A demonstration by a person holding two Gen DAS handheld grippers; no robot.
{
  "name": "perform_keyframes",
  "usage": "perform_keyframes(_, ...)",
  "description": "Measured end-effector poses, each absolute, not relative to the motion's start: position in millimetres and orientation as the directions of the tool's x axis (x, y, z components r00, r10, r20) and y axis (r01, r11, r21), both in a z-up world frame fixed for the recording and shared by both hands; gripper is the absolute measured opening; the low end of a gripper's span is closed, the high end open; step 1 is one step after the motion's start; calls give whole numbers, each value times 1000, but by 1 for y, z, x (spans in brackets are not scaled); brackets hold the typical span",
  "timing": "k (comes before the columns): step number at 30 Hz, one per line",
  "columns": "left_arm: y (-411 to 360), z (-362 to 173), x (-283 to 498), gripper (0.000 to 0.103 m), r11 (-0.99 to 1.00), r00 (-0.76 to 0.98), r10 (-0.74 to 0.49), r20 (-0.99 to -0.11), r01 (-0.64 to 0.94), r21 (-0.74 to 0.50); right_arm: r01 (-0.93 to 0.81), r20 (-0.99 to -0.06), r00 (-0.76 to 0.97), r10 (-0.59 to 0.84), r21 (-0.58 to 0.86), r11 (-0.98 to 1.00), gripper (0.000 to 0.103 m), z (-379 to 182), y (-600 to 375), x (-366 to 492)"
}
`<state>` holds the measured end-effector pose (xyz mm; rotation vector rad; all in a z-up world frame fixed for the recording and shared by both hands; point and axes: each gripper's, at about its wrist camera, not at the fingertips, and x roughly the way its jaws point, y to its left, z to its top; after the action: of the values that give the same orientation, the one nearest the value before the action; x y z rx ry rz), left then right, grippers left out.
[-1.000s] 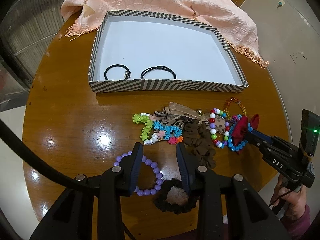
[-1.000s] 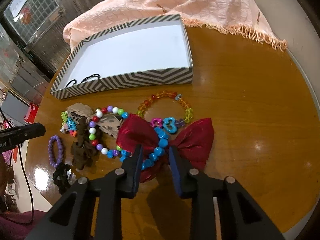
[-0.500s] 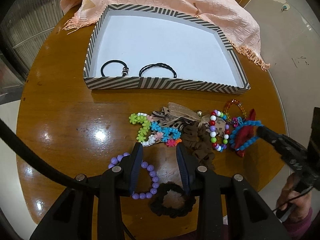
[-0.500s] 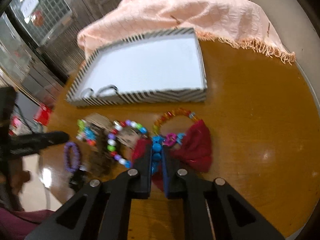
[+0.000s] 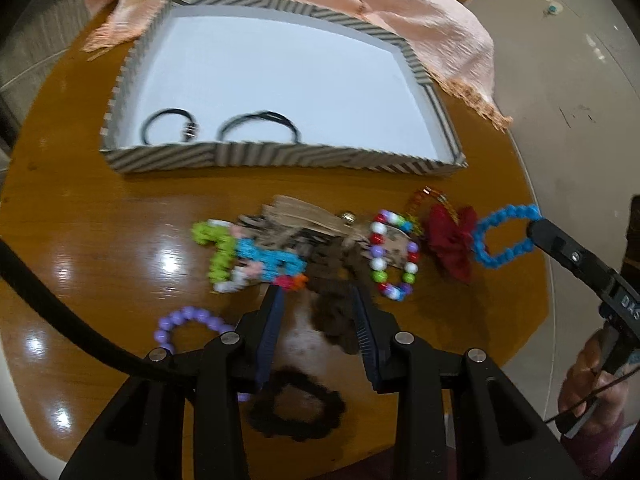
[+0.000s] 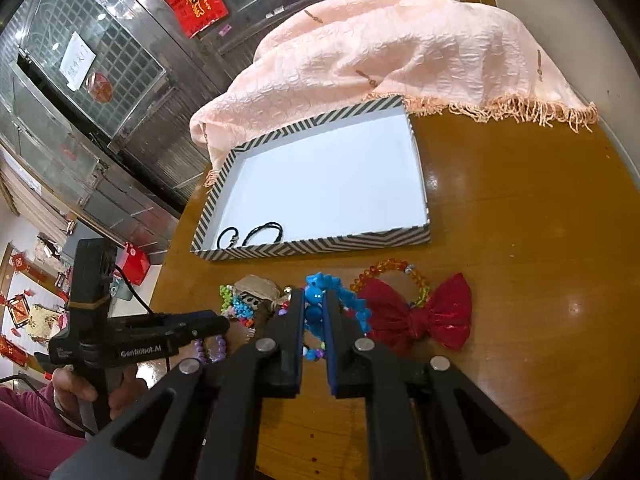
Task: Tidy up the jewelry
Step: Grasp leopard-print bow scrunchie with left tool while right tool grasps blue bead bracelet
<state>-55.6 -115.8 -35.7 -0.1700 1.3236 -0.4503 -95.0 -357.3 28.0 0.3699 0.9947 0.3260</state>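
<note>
Right gripper (image 6: 314,312) clamped on blue bead bracelet (image 5: 502,236), left gripper (image 5: 316,300) jaws apart, empty.

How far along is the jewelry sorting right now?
Early. Done: two black hair ties lie in the striped box. In hand: the right gripper is shut on the blue bead bracelet, lifted off the table. Left: the red bow, the bead bracelets and scrunchies below the open left gripper.
</note>
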Motion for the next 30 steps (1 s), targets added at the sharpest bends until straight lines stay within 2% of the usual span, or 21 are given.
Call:
perform_keyframes(4,-133,-44,-59,43,890,123,-422,-898,247,-384,-95,-751,499,432,449,889,9,26,-361,-95)
perform_keyframes(12,-154,-67,-57,42,910,89,-368,-925,240,-339,-97,-762,483,432,444,891,9,23,-367,-93)
perform_keyframes(14,-156,-69,-56,23,905,96,-376,-922,253,-342,-95,-761,482,434,446,890,9,23,-369,-92)
perform_keyframes(16,-154,-68,-56,17,904,108,-380,-919,255,-344,-97,-758,483,439,451,887,9,23,-370,-91)
perform_keyframes(30,-117,13,-47,14,881,291,-453,-843,289,-374,-163,-720,502,480,466,870,9,36,-353,-79)
